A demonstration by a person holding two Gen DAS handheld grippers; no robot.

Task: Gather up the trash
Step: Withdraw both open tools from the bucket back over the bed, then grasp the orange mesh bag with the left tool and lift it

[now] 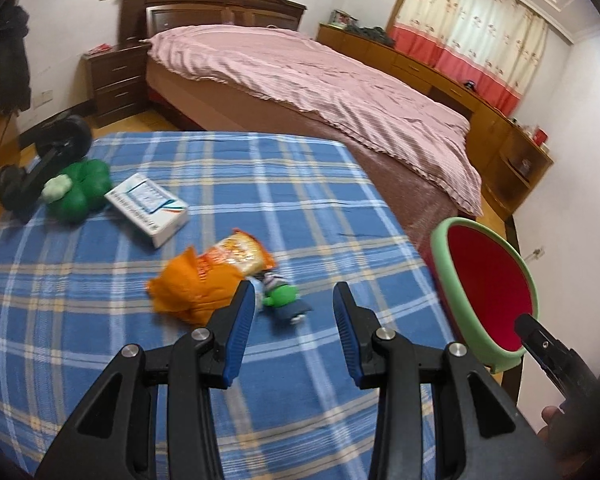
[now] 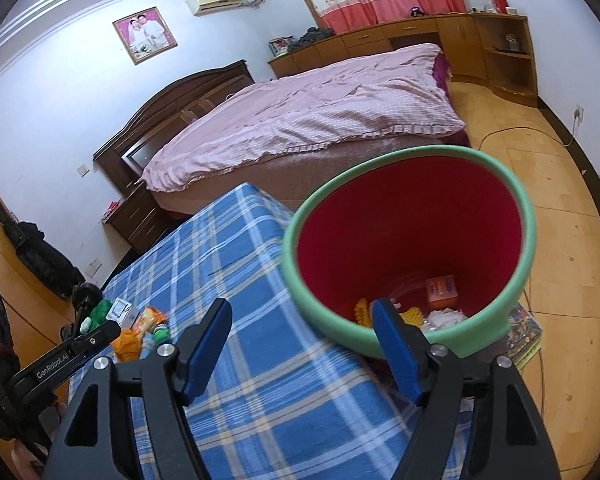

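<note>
An orange snack wrapper [image 1: 208, 280] lies on the blue plaid table [image 1: 100, 340], just ahead of my open, empty left gripper [image 1: 294, 304]. A small green toy figure [image 1: 282, 298] lies between the fingertips' line and the wrapper. A white box [image 1: 148, 204] lies further left. A green-rimmed bin with a red inside [image 2: 412, 240] stands at the table's right edge; it holds an orange box [image 2: 442, 290] and paper scraps. My right gripper [image 2: 304, 320] is open, its right finger [image 2: 396, 344] against the bin's near rim. The bin also shows in the left wrist view [image 1: 484, 280].
A green clover-shaped toy [image 1: 82, 188] and a black clamp stand [image 1: 40, 160] sit at the table's far left. A bed with a pink cover [image 1: 320, 92] lies beyond the table. Wooden cabinets [image 2: 440, 36] line the wall. A magazine [image 2: 524, 332] lies on the floor under the bin.
</note>
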